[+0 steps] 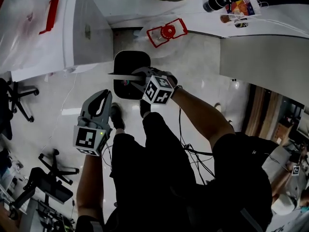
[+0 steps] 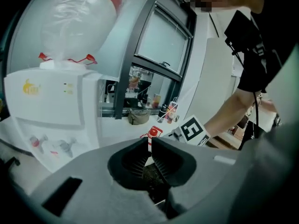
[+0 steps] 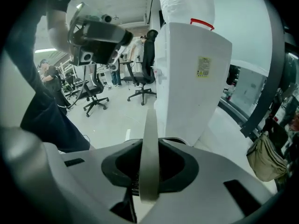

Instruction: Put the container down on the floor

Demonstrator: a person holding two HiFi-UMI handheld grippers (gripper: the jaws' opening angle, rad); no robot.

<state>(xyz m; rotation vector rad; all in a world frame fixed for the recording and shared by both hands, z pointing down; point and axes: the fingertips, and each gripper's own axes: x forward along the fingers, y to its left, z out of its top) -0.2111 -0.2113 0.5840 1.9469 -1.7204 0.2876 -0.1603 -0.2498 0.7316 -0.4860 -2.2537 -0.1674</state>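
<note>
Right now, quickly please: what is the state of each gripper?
Left gripper: closed, holding nothing.
Right gripper: closed on the thin grey handle of the black rounded container.

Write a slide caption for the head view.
Right gripper holds the black container by its thin grey handle beside the white water dispenser; left gripper empty.

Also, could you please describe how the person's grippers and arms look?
Both the left gripper and right gripper are grey plastic with black ribbed fingers, each carrying a white cube of black square markers. The person wears a black short-sleeved top; thin black cables trail nearby.
</note>
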